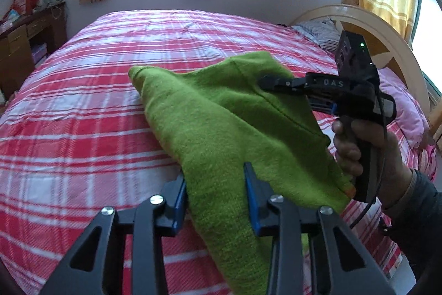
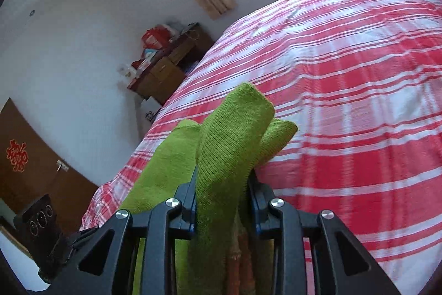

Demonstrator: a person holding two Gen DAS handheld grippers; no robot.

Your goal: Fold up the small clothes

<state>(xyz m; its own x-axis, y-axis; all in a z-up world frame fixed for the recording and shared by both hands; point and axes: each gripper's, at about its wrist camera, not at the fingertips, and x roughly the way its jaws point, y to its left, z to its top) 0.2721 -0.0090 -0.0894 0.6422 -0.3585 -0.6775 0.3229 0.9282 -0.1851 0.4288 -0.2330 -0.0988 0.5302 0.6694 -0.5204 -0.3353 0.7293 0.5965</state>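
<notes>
A small green knitted garment (image 1: 221, 123) is held up above the bed between both grippers. My left gripper (image 1: 216, 184) is shut on its near lower part, with the cloth bunched between the blue pads. My right gripper (image 1: 265, 82), held in a hand, is shut on the garment's upper right part. In the right wrist view the garment (image 2: 229, 151) fills the space between the right gripper's fingers (image 2: 223, 184), and folds of it stick up past the tips. An orange trim shows low on the garment (image 2: 240, 261).
A bed with a red and white plaid cover (image 1: 96, 107) lies below. A wooden headboard (image 1: 386, 35) and pink pillows (image 1: 400, 107) are at the right. A wooden desk with clutter (image 1: 25, 40) stands at the left by the wall.
</notes>
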